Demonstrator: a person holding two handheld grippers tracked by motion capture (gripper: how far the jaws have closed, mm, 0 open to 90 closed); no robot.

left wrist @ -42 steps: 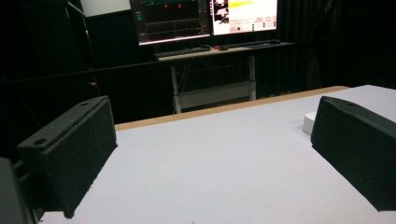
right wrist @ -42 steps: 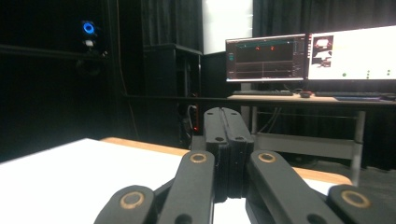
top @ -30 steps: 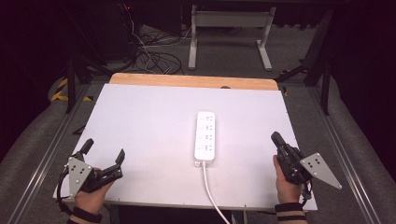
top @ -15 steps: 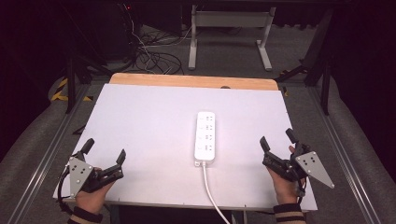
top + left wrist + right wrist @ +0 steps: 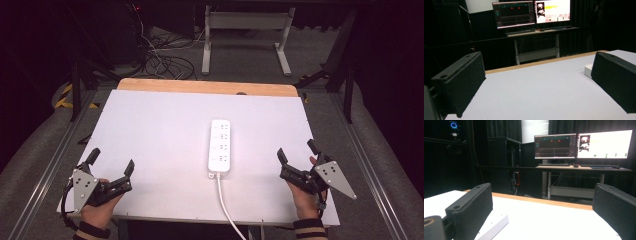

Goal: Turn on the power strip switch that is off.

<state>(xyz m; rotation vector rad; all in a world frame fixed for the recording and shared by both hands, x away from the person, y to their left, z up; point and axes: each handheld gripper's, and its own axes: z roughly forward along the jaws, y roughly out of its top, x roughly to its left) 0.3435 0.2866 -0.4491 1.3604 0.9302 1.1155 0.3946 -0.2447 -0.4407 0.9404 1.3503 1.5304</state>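
The power strip (image 5: pixel 220 146) lies just right of centre in the high view, its cord (image 5: pixel 227 207) running off the bottom edge of the white table (image 5: pixel 150 130). The left gripper (image 5: pixel 111 166) at lower left and the right gripper (image 5: pixel 296 156) at lower right flank it, jaws spread wide and empty, likely poised for a two-handed approach.

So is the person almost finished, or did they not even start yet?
Looks like it hasn't really started. Nothing appears done: the white power strip lies untouched mid-table, its cable running off the near edge. Nothing is in hand: the left gripper and right gripper sit open and empty near the table's front corners. Everything is left.
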